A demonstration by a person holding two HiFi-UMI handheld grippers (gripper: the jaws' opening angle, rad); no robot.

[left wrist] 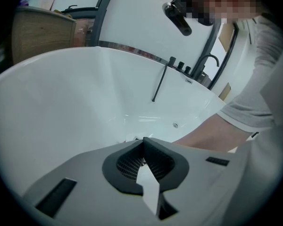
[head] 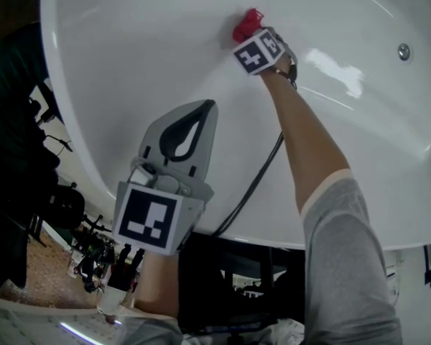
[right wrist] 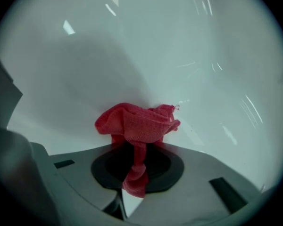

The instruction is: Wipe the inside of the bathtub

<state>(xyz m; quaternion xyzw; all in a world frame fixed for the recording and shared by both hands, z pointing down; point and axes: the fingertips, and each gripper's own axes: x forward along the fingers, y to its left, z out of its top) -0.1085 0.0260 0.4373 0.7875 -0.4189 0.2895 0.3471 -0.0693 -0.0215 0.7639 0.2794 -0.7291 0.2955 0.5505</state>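
A white bathtub (head: 129,56) fills the head view. My right gripper (head: 253,40) reaches deep into it, shut on a bunched red cloth (head: 246,26) that presses against the tub's inner wall. In the right gripper view the red cloth (right wrist: 137,122) bulges past the jaws of the right gripper (right wrist: 137,144), touching the white tub wall (right wrist: 146,51), with a tail hanging back between them. My left gripper (head: 201,117) hovers above the tub's near side, shut with nothing in it. In the left gripper view the left gripper (left wrist: 143,144) has its jaws closed together above the tub's inside (left wrist: 75,98).
A round chrome overflow fitting (head: 404,51) sits on the tub wall at the right. A black cable (head: 255,182) runs from the right gripper over the tub rim. Black taps (left wrist: 181,67) and a black spout (left wrist: 206,60) stand at the far rim. Dark clutter (head: 93,257) lies on the floor.
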